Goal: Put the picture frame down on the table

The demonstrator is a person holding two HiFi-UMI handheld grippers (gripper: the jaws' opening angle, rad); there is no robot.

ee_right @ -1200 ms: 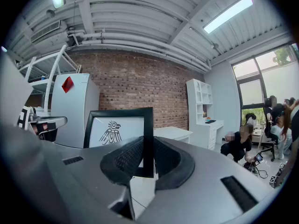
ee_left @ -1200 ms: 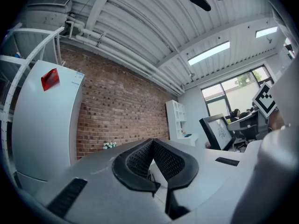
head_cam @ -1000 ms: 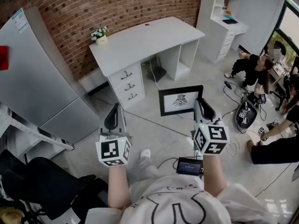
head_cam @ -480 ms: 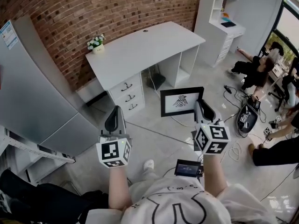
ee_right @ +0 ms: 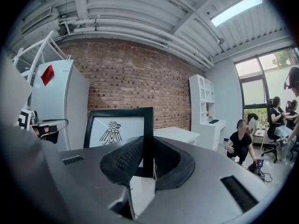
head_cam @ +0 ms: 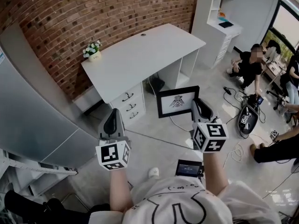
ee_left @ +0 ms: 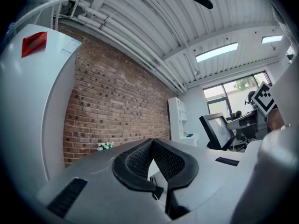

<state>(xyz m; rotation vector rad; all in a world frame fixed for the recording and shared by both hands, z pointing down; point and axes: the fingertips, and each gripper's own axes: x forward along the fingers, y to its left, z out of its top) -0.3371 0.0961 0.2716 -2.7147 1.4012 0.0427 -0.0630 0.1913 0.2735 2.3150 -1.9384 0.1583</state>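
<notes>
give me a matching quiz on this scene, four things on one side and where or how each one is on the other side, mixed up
Things:
1. picture frame
2. flowers
3. left gripper
4. desk

Places or states:
a. white, with drawers underneath
b. fingers together, nothing between them
c. on a back corner of the desk
d. held upright off the floor by the right gripper

Pairs: 1-d, 2-c, 3-b, 4-a
</notes>
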